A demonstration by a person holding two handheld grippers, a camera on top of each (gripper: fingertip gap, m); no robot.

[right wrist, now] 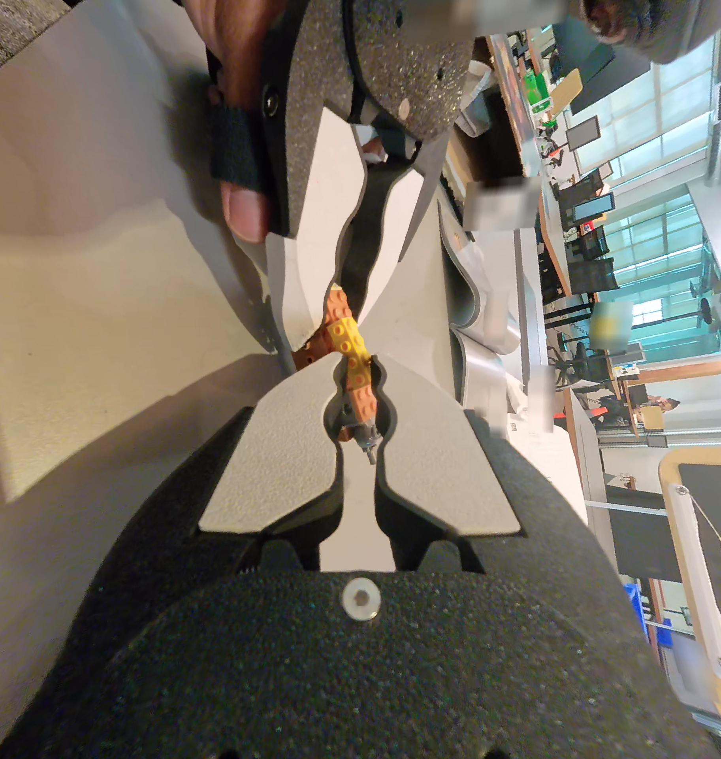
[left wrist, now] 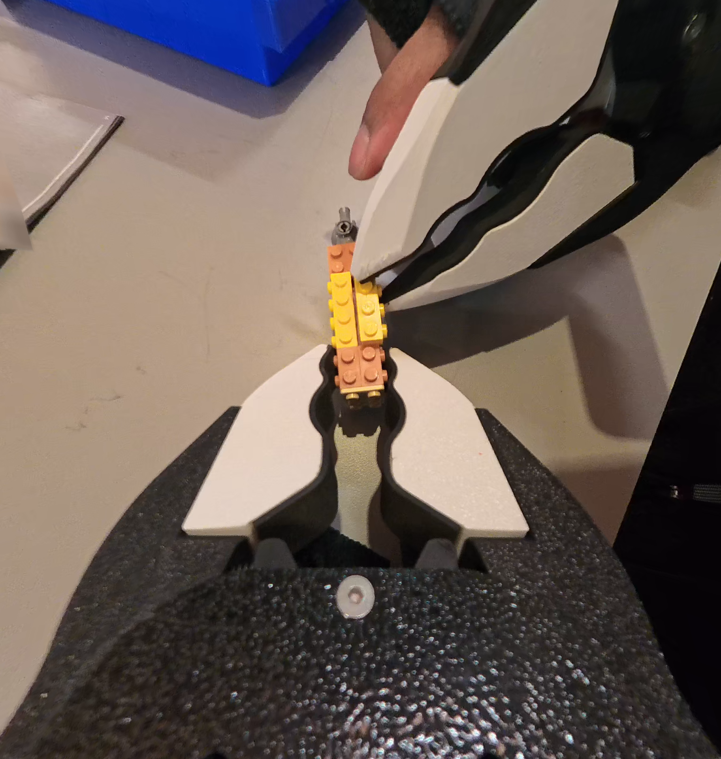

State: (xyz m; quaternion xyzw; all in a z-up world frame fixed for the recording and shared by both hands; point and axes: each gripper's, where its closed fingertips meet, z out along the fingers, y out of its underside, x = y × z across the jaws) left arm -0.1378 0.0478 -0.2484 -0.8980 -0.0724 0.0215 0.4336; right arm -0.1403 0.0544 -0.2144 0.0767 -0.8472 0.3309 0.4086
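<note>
1. Here, the left gripper (left wrist: 360, 369) is clamping its jaws on the brown end of a brick strip (left wrist: 356, 316) – a run of yellow and brown toy bricks held above the grey table (left wrist: 145, 328).
2. The right gripper (right wrist: 356, 394) is closing on the far end (the grey pin (left wrist: 344, 228) sticks out there), its pads pressing the bricks.
3. Both are sharing one strip – a two-handed hold, I judge.
4. A blue bin (left wrist: 211, 37) and papers (left wrist: 42, 164) are lying well apart.
</note>
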